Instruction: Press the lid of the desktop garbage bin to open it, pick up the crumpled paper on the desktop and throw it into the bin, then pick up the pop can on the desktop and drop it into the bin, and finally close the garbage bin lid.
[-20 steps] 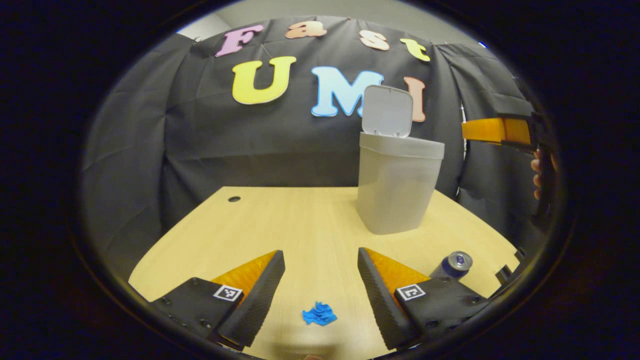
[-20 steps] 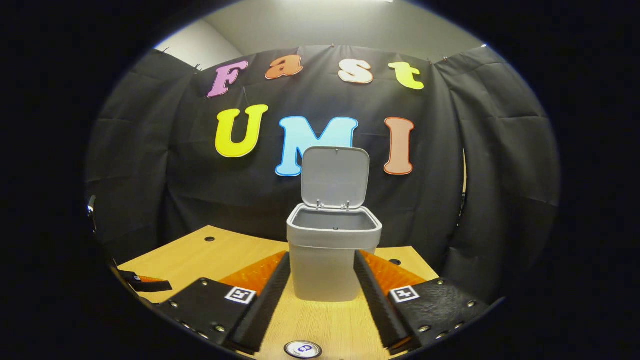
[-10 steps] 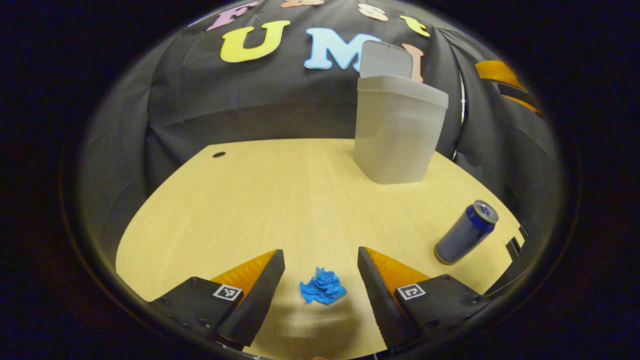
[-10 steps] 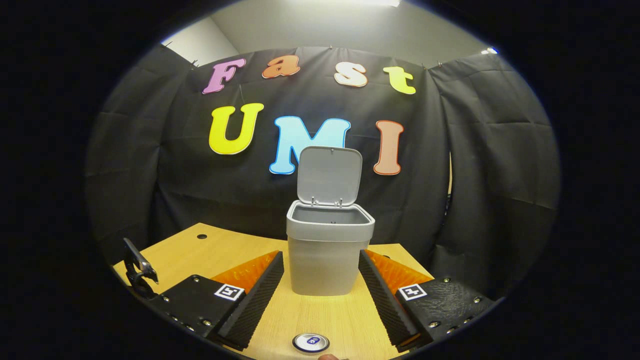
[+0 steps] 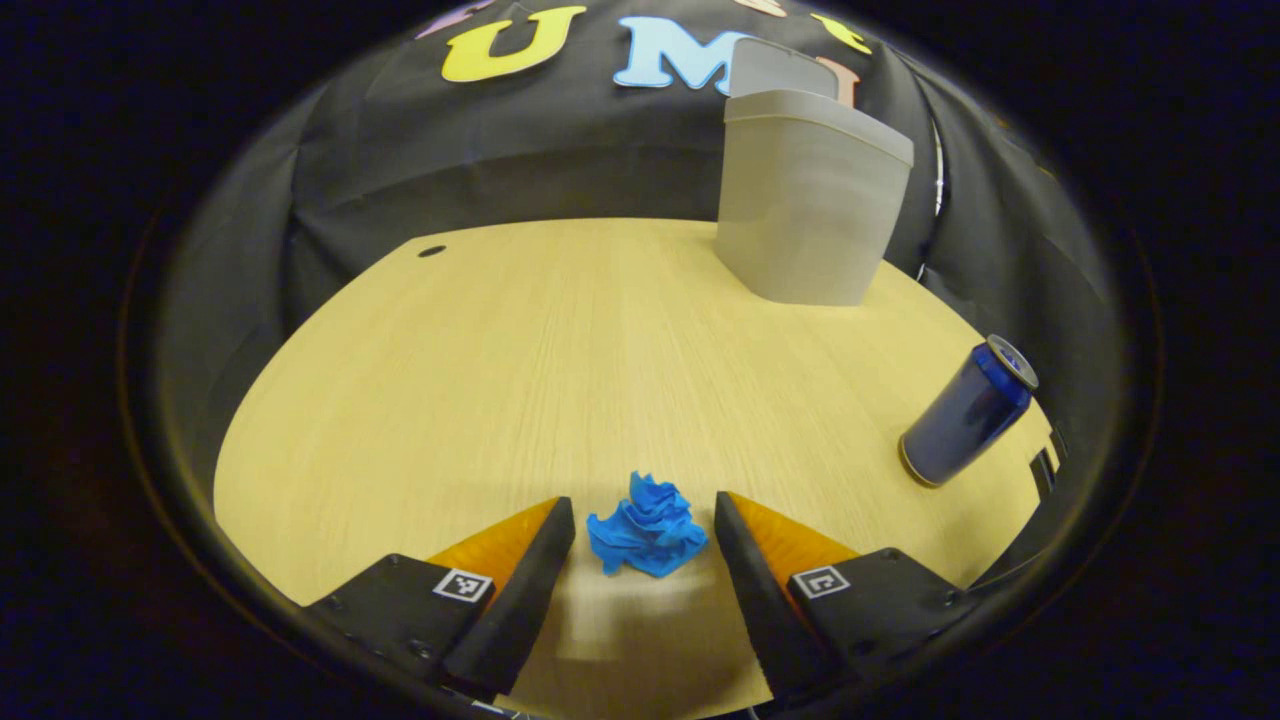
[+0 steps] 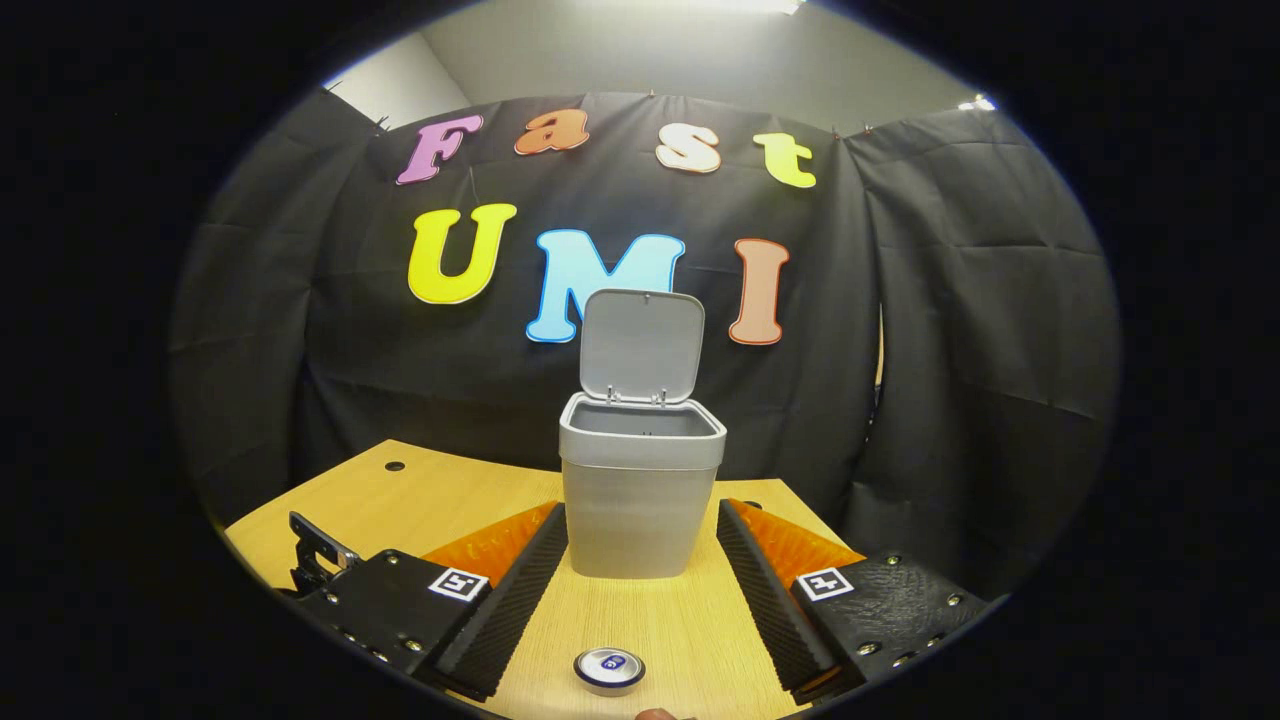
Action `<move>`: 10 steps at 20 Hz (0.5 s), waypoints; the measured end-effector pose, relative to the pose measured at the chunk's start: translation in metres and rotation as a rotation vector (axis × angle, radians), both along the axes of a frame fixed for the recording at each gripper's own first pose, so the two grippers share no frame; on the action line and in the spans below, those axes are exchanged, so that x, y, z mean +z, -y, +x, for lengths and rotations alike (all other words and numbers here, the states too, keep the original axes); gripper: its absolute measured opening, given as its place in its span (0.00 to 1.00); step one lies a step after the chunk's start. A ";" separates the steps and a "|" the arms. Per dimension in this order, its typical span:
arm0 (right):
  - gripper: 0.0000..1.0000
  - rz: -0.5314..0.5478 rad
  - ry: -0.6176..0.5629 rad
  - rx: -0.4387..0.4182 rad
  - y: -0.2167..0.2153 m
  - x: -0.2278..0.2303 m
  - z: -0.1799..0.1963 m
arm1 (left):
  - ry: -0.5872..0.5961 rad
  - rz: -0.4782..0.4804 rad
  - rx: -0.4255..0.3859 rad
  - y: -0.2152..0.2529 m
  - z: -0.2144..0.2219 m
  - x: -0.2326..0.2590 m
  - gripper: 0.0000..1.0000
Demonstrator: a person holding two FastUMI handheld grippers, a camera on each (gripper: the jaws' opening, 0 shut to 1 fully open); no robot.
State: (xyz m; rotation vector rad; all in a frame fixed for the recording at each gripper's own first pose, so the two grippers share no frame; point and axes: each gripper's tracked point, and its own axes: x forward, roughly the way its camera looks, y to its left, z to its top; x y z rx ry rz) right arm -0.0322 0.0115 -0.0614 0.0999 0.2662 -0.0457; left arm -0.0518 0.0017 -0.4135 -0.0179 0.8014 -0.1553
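Between the left tool's (image 5: 640, 545) spread fingers lies crumpled paper (image 5: 646, 526), ungripped.

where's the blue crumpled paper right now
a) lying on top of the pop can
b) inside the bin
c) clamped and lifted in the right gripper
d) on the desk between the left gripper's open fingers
d: in the left gripper view the crumpled paper lies on the desk in the gap of the left gripper, with its fingers spread to either side and not pressing on it; the pop can stands apart and the bin is farther back.
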 end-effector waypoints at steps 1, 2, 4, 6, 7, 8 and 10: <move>0.96 0.000 0.005 0.004 0.000 0.001 0.001 | -0.002 0.015 0.006 -0.002 0.000 -0.003 0.88; 0.96 0.001 0.011 0.010 -0.001 0.003 0.003 | 0.004 0.027 0.005 -0.003 0.001 -0.004 0.83; 0.96 0.003 0.019 0.018 0.000 0.006 0.004 | 0.005 0.062 0.001 -0.006 -0.001 -0.005 0.72; 0.96 0.017 0.026 0.026 0.001 0.006 0.006 | 0.004 0.069 0.000 -0.009 0.001 -0.005 0.58; 0.96 0.024 0.026 0.028 0.001 0.005 0.006 | 0.007 0.076 0.000 -0.011 -0.001 -0.006 0.55; 0.96 0.031 0.027 0.030 0.001 0.004 0.007 | 0.002 0.077 0.020 -0.015 0.001 -0.005 0.53; 0.96 0.037 0.028 0.036 0.003 0.002 0.006 | 0.003 0.089 0.017 -0.015 0.002 -0.005 0.30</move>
